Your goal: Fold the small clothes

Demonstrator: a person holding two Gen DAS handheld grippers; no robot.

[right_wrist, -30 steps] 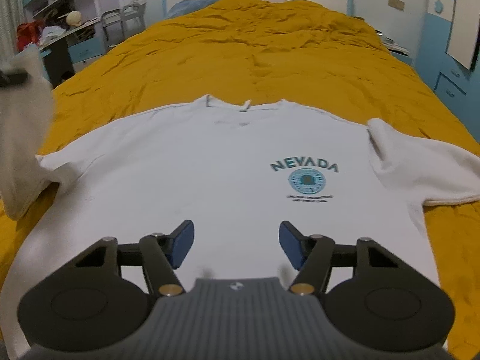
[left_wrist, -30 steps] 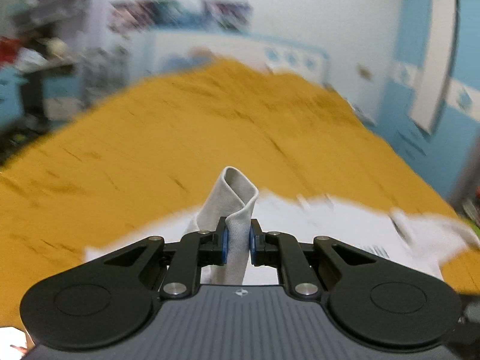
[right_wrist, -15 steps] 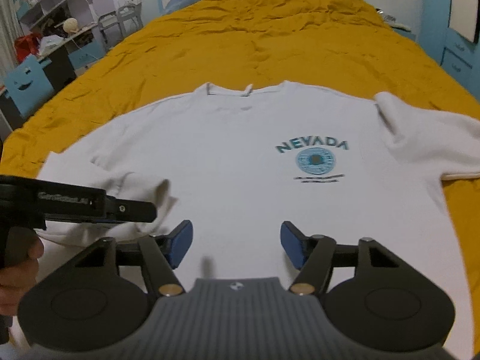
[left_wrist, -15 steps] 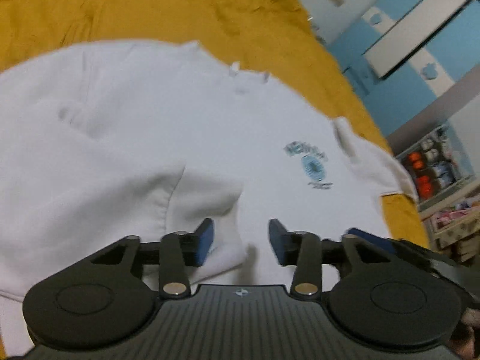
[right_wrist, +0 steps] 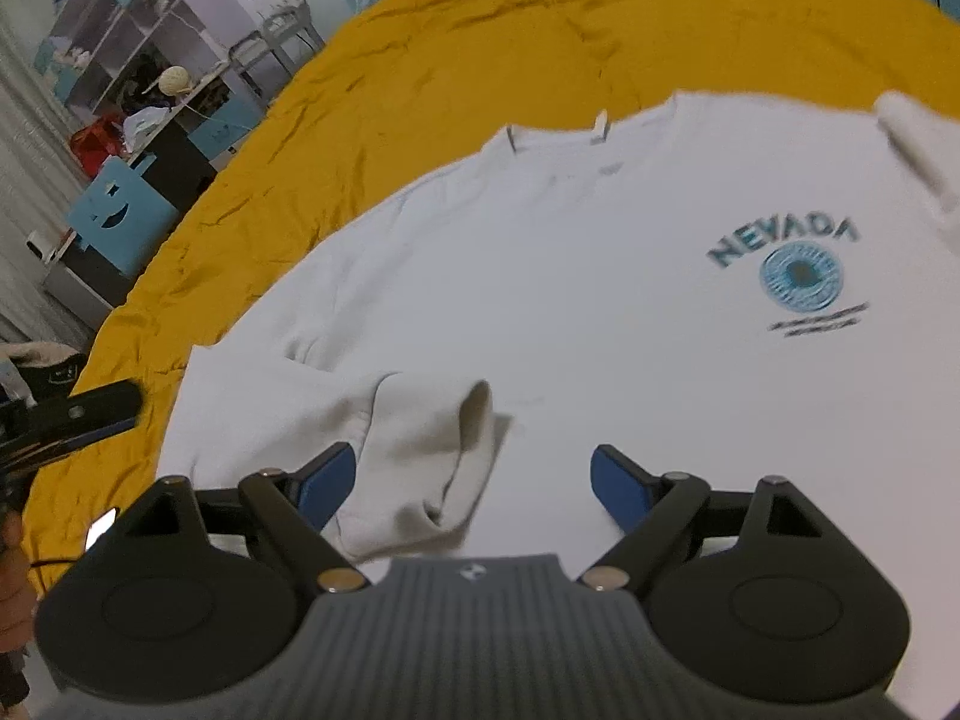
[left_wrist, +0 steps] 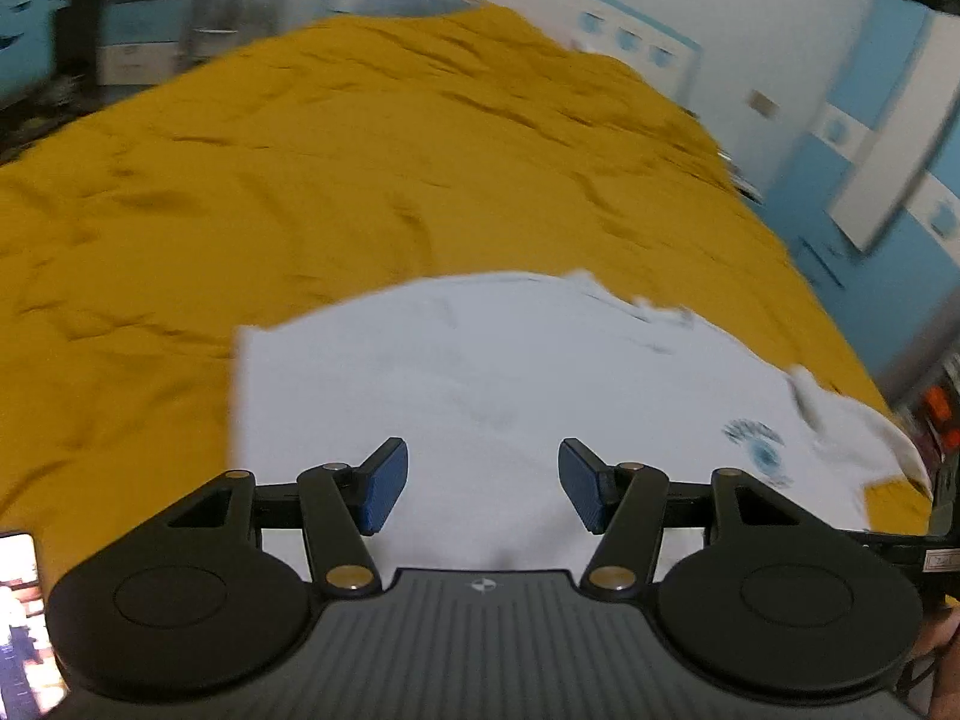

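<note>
A white T-shirt point(right_wrist: 600, 276) with a blue NEVADA print point(right_wrist: 786, 252) lies face up on the yellow bedspread point(right_wrist: 456, 60). Its left sleeve point(right_wrist: 420, 450) is folded inward onto the body and lies just ahead of my right gripper point(right_wrist: 474, 480), which is open and empty above it. My left gripper point(left_wrist: 480, 492) is open and empty over the shirt's left part point(left_wrist: 480, 372). The left gripper also shows at the left edge of the right wrist view point(right_wrist: 66, 420).
The yellow bedspread point(left_wrist: 300, 180) stretches far ahead. A desk and shelves point(right_wrist: 138, 96) with a blue chair point(right_wrist: 120, 216) stand left of the bed. Blue cabinets point(left_wrist: 870, 138) stand at the right.
My left gripper carried the left sleeve inward, let go of it on the shirt's body, and pulled back to the left. My right gripper stayed open and moved left over the folded sleeve.
</note>
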